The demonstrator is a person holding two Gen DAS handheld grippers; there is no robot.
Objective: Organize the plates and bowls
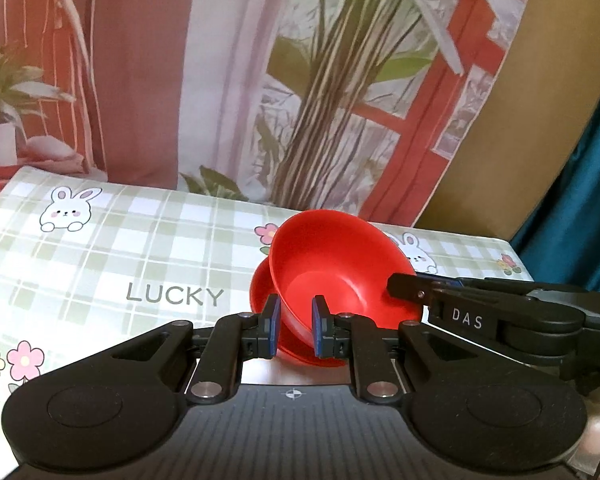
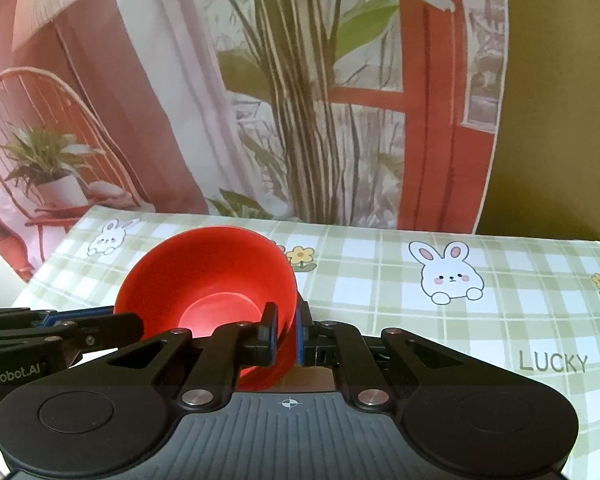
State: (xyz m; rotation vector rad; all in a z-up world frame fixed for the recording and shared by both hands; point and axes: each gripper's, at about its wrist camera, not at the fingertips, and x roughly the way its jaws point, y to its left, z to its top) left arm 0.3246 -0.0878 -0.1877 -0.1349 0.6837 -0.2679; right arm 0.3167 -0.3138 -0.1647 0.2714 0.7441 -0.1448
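Left wrist view: a red bowl point(image 1: 336, 268) tilts above a red plate point(image 1: 264, 284) on a checked tablecloth point(image 1: 140, 248) — left gripper point(image 1: 296, 330) and right gripper point(image 2: 286, 334) both clamp its rim. Bowl not yet set down.

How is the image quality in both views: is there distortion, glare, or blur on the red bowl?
Left wrist view: strong fisheye bending, the tablecloth edge curves; the red bowl is fairly sharp, evenly lit, without strong glare. Right wrist view: the same curving, dark corners; the bowl has a brighter patch at its bottom, and the backdrop looks soft and slightly washed out.
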